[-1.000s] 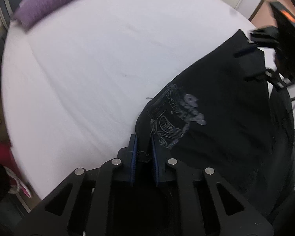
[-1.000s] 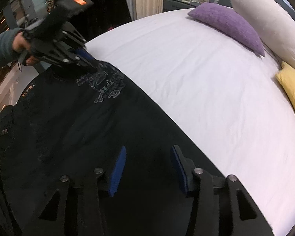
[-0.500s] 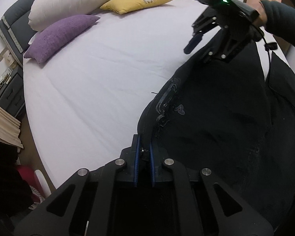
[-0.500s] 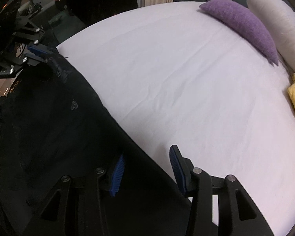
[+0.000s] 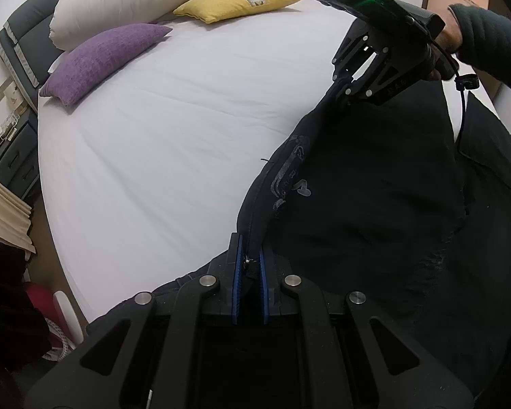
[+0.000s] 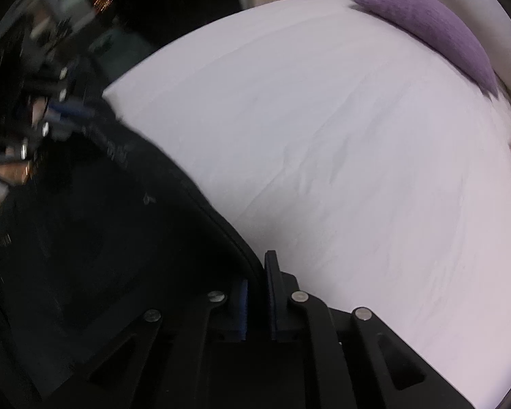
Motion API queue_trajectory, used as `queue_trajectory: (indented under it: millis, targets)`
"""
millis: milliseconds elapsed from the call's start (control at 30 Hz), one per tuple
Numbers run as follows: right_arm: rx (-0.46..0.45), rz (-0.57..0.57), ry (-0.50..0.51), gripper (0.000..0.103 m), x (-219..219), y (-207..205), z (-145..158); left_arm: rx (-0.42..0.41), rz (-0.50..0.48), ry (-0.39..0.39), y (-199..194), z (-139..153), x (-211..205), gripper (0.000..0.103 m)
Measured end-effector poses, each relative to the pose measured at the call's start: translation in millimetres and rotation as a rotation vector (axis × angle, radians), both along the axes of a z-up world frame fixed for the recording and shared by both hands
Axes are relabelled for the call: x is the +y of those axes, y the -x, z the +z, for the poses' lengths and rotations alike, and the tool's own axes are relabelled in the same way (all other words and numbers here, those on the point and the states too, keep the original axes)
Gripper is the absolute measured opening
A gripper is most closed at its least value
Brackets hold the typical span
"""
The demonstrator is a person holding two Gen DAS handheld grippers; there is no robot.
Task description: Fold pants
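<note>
Pants (image 5: pixel 374 204): black, lying along the near side of the bed (image 5: pixel 187 129), one long edge stretching between both grippers, the rest draping off toward the person.

Left gripper (image 5: pixel 248 272): jaws fully closed, pinching the pants' edge.

Right gripper (image 6: pixel 255 293): jaws closing, nearly shut, with the pants' edge running between the pads; the view is blurring, so how firmly it is holding is hard to tell.

Risk: the right pinch is looking thin, so cloth is likely slipping out if pulled before the jaws finish closing; uneven tension would be skewing the fold.

Room: bare sheet is lying open ahead; the pillows (image 5: pixel 102 58) are sitting well apart at the headboard
</note>
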State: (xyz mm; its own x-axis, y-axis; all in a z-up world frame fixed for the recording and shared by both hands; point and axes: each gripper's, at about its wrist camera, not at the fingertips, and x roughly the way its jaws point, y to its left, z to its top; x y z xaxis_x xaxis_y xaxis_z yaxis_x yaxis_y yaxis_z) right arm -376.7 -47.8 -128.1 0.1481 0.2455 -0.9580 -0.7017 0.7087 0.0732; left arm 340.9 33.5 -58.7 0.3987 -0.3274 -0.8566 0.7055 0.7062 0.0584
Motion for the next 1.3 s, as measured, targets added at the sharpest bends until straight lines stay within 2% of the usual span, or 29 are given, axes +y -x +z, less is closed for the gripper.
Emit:
queue_trajectory:
  millis: [133,233,333,433,600,667,767,933,1133,1300]
  targets:
    - [0.019,-0.169,-0.072,0.007,-10.5,-2.0,5.0,-0.001,0.008,0.006,4.6,0.7,-2.2,0.008]
    - [0.072,-0.357,-0.195,0.007,-28.7,1.1,8.4,0.003,0.012,0.016,10.2,3.1,-2.4,0.008]
    - [0.097,-0.478,-0.301,0.007,-40.8,9.7,11.4,0.001,0.015,0.021,16.1,8.1,-3.3,0.008]
    - [0.124,-0.564,-0.379,0.007,-48.9,23.5,9.8,0.001,0.015,0.026,25.8,11.8,-5.1,0.008]
    - [0.154,-0.658,-0.427,0.006,-47.8,46.7,7.2,0.004,-0.003,0.021,49.6,14.7,-10.0,0.008]
    - [0.165,-0.681,-0.44,0.006,-53.8,38.6,1.2,0.012,-0.008,0.023,60.4,15.0,-11.6,0.008]
    - [0.193,-0.703,-0.414,0.006,-50.9,52.4,0.9,0.027,-0.021,0.015,77.3,11.6,-13.6,0.007]
    - [0.222,-0.677,-0.351,0.005,-37.5,72.3,2.5,0.042,-0.074,-0.009,108.6,8.0,-19.7,0.008]
    - [0.214,-0.603,-0.265,0.005,-41.8,68.6,19.7,0.034,-0.124,-0.032,142.0,11.8,-28.6,0.007]
    - [0.171,-0.524,-0.169,0.005,-31.4,67.1,41.9,0.032,-0.163,-0.033,162.9,18.5,-32.1,0.008]
